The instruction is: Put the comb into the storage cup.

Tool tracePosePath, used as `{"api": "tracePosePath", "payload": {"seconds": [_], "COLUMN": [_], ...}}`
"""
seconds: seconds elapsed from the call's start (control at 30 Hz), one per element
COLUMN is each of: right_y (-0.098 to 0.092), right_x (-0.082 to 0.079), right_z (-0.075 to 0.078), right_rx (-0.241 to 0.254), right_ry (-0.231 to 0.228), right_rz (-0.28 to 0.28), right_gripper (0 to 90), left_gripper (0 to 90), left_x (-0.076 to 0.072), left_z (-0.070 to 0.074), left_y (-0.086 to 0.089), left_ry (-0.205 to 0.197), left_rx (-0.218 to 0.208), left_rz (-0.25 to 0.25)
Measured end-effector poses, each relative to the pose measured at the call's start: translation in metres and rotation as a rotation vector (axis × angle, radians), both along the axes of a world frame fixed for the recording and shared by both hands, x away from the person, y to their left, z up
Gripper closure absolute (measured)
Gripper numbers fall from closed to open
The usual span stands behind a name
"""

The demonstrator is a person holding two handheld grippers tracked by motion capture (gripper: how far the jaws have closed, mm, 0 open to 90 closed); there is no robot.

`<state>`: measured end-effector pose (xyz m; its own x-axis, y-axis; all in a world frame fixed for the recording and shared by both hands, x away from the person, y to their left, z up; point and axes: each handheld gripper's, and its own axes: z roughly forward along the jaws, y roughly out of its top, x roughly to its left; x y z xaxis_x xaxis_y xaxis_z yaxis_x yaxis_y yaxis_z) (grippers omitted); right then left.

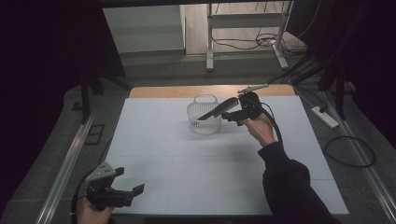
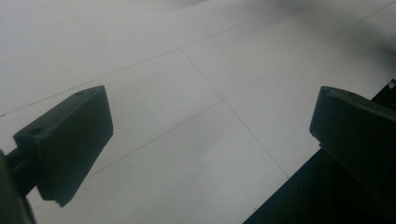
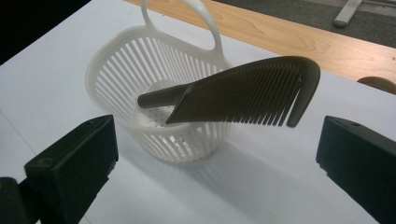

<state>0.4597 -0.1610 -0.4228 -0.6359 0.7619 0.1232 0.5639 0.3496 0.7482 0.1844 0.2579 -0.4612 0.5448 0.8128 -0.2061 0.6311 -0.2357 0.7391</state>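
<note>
A grey comb (image 3: 243, 95) leans in the white slatted basket (image 3: 116, 74) near the far middle of my white bench (image 1: 154, 144), its round handle down inside the basket and its toothed head propped over the rim. In the right gripper view its long axis runs from the handle, low in the basket at the left, up and out to the curved tip at the upper right, with the teeth pointing downward; in the high view the head juts out over the basket's right rim towards my right hand. My right gripper (image 1: 232, 115) sits just beside that protruding end, its jaws spread as wide as they go, with the comb ahead of them and free of both pads. The basket's loop handle stands upright on its far side. My left gripper (image 1: 125, 185) hovers over the bench's near left corner, well apart from the basket, jaws wide apart and holding nothing.
</note>
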Motion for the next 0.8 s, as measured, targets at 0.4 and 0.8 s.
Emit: {"api": "tracePosePath", "payload": {"seconds": [0.4, 0.8], "right_y": [-0.002, -0.002], "right_x": [-0.013, -0.026], "right_z": [0.001, 0.004], "right_rx": [0.001, -0.039], "right_ry": [-0.007, -0.018], "right_rz": [0.029, 0.068], "right_gripper": [0.0, 0.0], "left_gripper": [0.0, 0.0], "left_x": [0.0, -0.001], "left_z": [0.0, 0.0], "left_y": [0.0, 0.001], "left_ry": [0.0, -0.001], "left_rx": [-0.002, -0.003], "left_rz": [-0.001, -0.001]}}
